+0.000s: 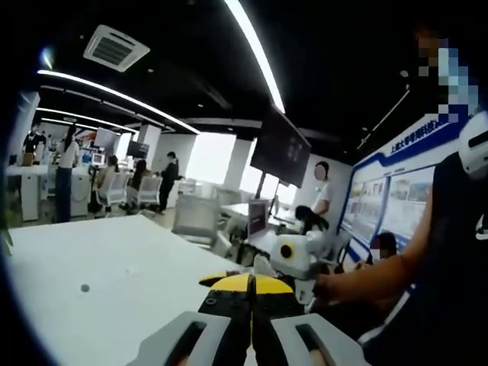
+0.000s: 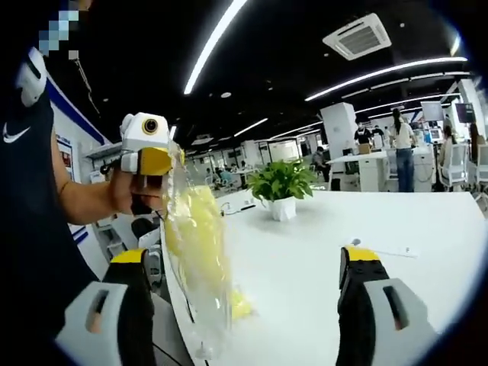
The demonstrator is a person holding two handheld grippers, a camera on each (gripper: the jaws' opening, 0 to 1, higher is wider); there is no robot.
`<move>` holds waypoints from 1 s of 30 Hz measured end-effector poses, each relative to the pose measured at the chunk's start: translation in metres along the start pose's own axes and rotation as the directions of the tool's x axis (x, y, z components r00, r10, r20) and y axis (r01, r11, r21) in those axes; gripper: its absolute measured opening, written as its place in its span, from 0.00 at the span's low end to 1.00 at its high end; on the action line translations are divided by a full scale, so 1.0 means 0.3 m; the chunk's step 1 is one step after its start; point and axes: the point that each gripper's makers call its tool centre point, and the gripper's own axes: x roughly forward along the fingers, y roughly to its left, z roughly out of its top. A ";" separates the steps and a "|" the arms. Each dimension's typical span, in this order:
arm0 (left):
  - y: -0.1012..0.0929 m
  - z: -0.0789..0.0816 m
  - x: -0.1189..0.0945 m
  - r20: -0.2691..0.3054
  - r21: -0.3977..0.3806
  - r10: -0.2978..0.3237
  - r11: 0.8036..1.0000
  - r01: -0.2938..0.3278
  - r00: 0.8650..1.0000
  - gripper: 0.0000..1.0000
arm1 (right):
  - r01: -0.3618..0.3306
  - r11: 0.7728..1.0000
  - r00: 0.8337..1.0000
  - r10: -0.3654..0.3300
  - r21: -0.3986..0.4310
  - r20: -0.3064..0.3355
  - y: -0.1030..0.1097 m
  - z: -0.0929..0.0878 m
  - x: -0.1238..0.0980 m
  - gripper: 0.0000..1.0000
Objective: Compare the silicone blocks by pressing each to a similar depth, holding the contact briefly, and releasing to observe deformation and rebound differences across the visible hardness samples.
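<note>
a clear plastic bag holding pale yellow silicone blocks (image 2: 194, 244) hangs in the right gripper view, pinched at its top by the left gripper (image 2: 152, 179), which enters from the left in a person's hand (image 2: 126, 191); the bag dangles just inside the left-hand jaw of the right gripper (image 2: 248, 305), and its lower end sits at the edge of the white table (image 2: 320, 252). the right gripper's own black, yellow-tipped jaws stand wide apart with nothing between them. in the left gripper view the left gripper (image 1: 252, 293) has its jaws drawn together, tips meeting, though the bag itself cannot be made out there; the right gripper (image 1: 293, 255) sits just beyond them. past the right gripper's jaws, a leafy green plant in a white pot (image 2: 282, 191) stands on the table, near a thin white cable (image 2: 385, 249). people (image 1: 65, 171) stand at far desks.
</note>
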 end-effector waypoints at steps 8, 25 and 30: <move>0.017 -0.030 0.007 -0.010 -0.042 0.006 0.999 -0.006 1.000 0.00 | 0.076 0.996 0.997 -0.076 -0.042 0.015 -0.042 -0.003 -0.046 0.97; 0.095 -0.122 0.023 0.016 -0.213 0.058 0.976 -0.054 0.998 0.00 | 0.210 0.978 0.978 -0.210 -0.001 0.006 -0.082 -0.134 -0.188 0.97; 0.091 -0.154 0.033 0.006 -0.240 0.057 0.969 -0.054 0.998 0.00 | 0.246 0.969 0.969 -0.246 0.000 -0.021 -0.082 -0.186 -0.224 0.97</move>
